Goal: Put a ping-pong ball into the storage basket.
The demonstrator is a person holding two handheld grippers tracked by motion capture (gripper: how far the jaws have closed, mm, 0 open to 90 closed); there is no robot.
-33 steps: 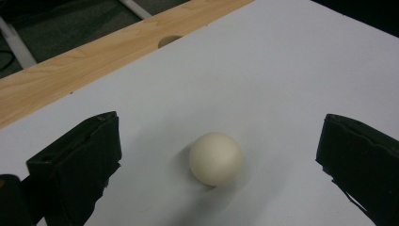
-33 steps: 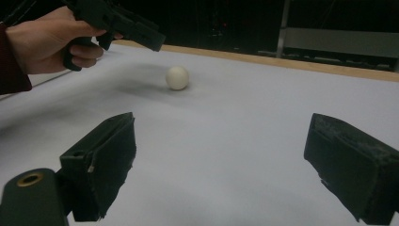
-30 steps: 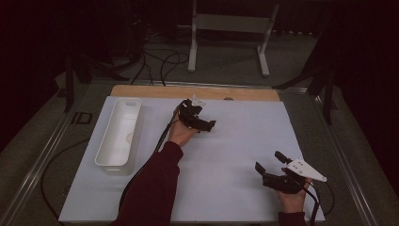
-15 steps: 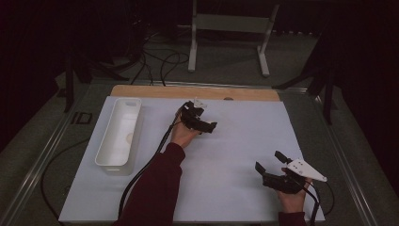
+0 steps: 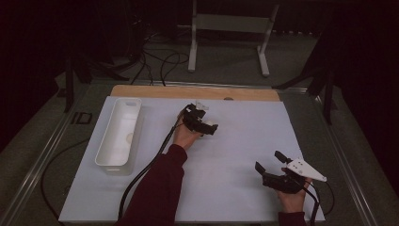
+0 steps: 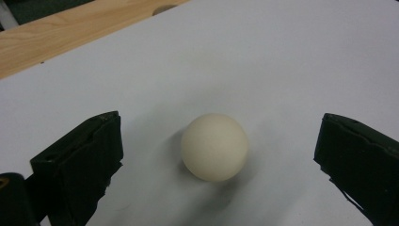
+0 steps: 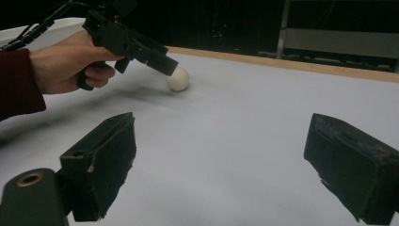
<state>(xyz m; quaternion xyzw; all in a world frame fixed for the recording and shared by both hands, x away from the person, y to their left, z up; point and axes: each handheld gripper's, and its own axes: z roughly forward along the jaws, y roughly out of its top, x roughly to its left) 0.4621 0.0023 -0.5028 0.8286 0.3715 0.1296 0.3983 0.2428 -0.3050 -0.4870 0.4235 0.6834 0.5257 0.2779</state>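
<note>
A cream-white ball (image 6: 214, 147) rests on the white sheet, midway between the wide-apart jaws of my left gripper (image 5: 207, 123), touching neither. Seen from the right gripper view, the ball (image 7: 178, 78) lies just under the tip of the left gripper (image 7: 160, 61), which a hand in a dark red sleeve holds low over the sheet. My right gripper (image 5: 268, 160) hovers open near the table's front right corner. In its own view its black fingers (image 7: 101, 162) stand far apart over bare sheet.
A long white tray (image 5: 104, 151) lies along the left side of the white sheet (image 5: 235, 155). A wooden strip (image 5: 155, 91) borders the far edge. Cables trail from both grippers toward the front. A metal stand (image 5: 226, 23) stands on the floor beyond the table.
The left gripper has crept slightly rightward and nearer the ball. The right gripper has stayed where it was.
</note>
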